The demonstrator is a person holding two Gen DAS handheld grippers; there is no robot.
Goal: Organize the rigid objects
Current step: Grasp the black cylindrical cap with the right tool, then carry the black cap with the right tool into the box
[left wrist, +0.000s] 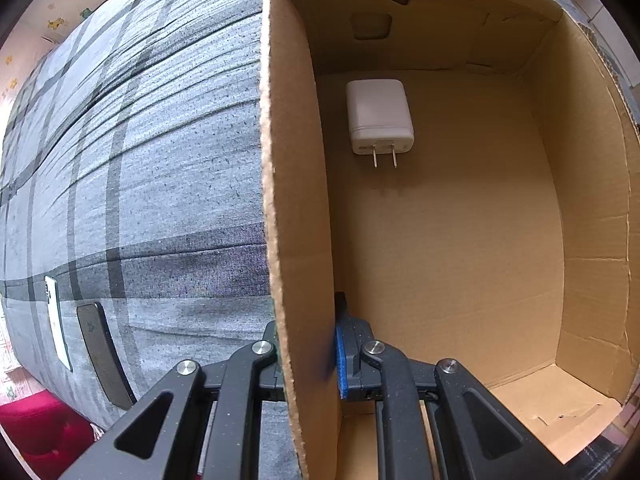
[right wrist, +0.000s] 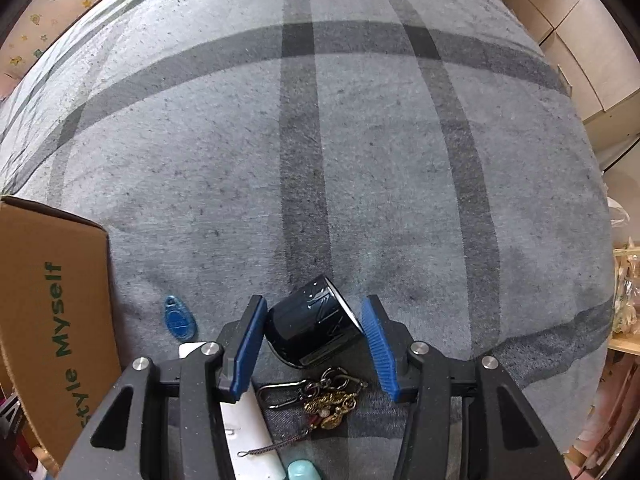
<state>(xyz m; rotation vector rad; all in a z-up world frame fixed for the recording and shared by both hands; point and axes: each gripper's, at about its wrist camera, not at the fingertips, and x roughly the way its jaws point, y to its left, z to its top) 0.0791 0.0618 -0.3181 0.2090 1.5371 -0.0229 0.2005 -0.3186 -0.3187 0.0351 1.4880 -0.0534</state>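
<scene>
In the left wrist view my left gripper [left wrist: 306,354] is shut on the left wall of an open cardboard box [left wrist: 296,184], one finger outside and one blue-padded finger [left wrist: 340,356] inside. A white plug charger [left wrist: 379,116] lies on the box floor near the far wall. In the right wrist view my right gripper [right wrist: 316,340] is open around a dark glossy jar [right wrist: 312,324] that lies tilted on the grey plaid bedsheet; the left pad is close to it, the right pad a little apart.
A blue key fob [right wrist: 179,322], a bunch of keys with a carabiner [right wrist: 320,396], a white stick-shaped item [right wrist: 244,420] and a teal cap [right wrist: 302,470] lie near the right gripper. The box side [right wrist: 52,320] stands left. A white phone [left wrist: 58,324] and a dark phone [left wrist: 106,356] lie on the bed.
</scene>
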